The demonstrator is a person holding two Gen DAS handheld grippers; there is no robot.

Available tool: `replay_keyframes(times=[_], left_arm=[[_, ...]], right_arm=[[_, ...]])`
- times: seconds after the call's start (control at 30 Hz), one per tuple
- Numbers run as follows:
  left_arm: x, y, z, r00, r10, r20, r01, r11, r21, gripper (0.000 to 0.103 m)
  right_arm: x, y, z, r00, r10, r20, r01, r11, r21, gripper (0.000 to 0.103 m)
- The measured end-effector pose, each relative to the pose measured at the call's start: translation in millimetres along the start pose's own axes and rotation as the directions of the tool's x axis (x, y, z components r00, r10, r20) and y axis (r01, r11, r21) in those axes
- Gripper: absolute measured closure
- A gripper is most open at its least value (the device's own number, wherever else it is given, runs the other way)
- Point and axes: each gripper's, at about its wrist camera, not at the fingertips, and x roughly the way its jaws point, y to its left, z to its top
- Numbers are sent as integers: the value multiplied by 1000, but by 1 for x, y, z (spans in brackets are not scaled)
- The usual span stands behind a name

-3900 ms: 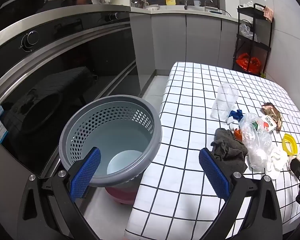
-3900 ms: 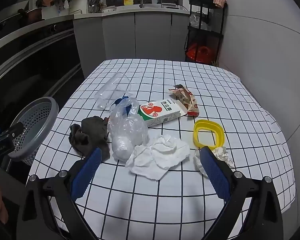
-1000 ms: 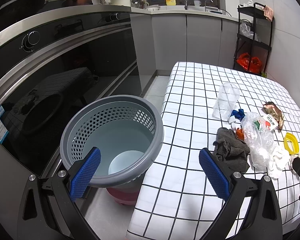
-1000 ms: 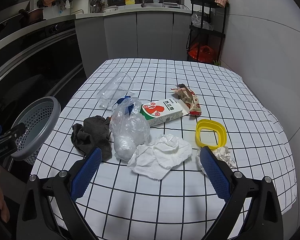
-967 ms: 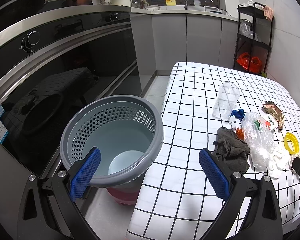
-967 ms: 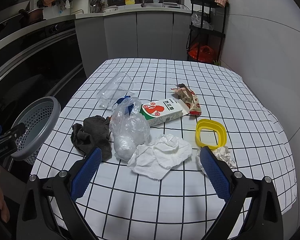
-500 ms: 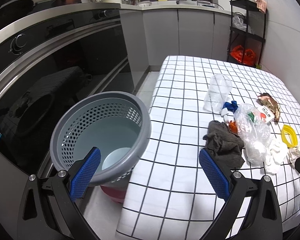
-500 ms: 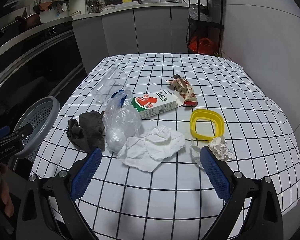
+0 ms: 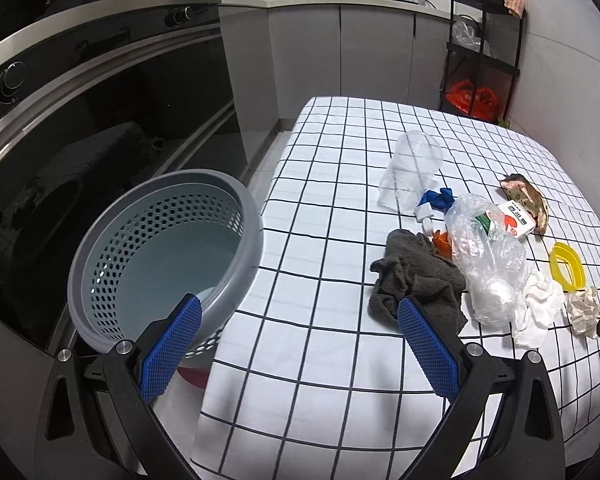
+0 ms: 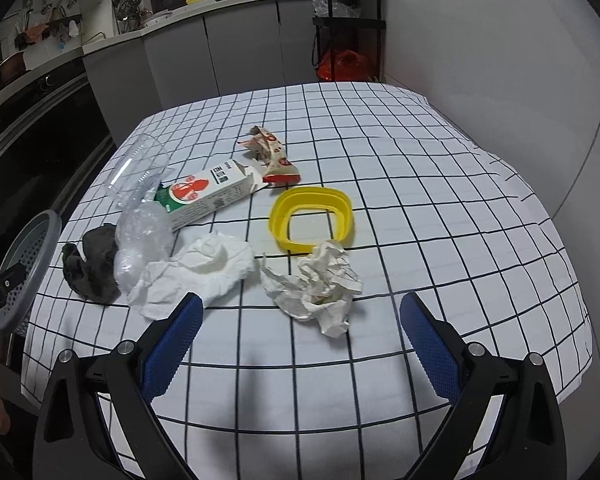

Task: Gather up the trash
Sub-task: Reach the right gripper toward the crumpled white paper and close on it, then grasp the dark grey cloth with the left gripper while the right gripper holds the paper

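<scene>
Litter lay clustered mid-bench on the checked cloth [image 10: 380, 160]: crumpled paper [image 10: 320, 280] nearest, white tissue [image 10: 204, 268], yellow ring [image 10: 312, 216], carton [image 10: 208, 196], wrapper [image 10: 272, 152], clear bag [image 10: 144, 240], dark rag [image 10: 94, 264] and clear cup [image 9: 412, 168].

Right tongs [image 10: 300, 340] stood wide open, empty, low over the near edge with the crumpled paper framed between the pads, seemingly lined up for a first pick.

Left tongs [image 9: 300, 344] were likewise wide open and empty, beside the grey basket [image 9: 100, 240] at the bench's left edge. Basket held no trash, judging by its bare interior; its placement suits short transfers.
</scene>
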Motion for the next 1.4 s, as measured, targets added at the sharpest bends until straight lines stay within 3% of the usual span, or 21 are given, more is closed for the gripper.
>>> replay_keyframes(times=[0.17, 0.57, 0.63, 0.7, 0.87, 1.13, 1.4], left_arm=[[6, -7, -1, 1000, -7, -16, 7, 1000, 11, 6], [13, -21, -3, 999, -19, -31, 21, 999, 47, 6], [15, -23, -4, 999, -18, -33, 19, 998, 53, 6], [15, -25, -4, 999, -20, -32, 22, 998, 56, 6], [15, -29, -5, 999, -29, -32, 31, 997, 67, 6], [14, -34, -7, 998, -58, -35, 60, 996, 72, 6], [37, -50, 3, 990, -99, -98, 104, 993, 55, 6]], right_arm=[[19, -14, 3, 998, 2, -60, 1, 999, 42, 9], [48, -7, 12, 994, -60, -90, 60, 998, -6, 9], [50, -6, 13, 994, -53, -93, 52, 999, -10, 15], [53, -2, 13, 992, -54, -111, 52, 998, -28, 38], [56, 8, 10, 990, -40, -134, 32, 998, -62, 64], [37, 0, 6, 995, 5, -100, -7, 1000, -16, 67], [19, 4, 7, 997, 52, -64, -53, 998, -23, 67]])
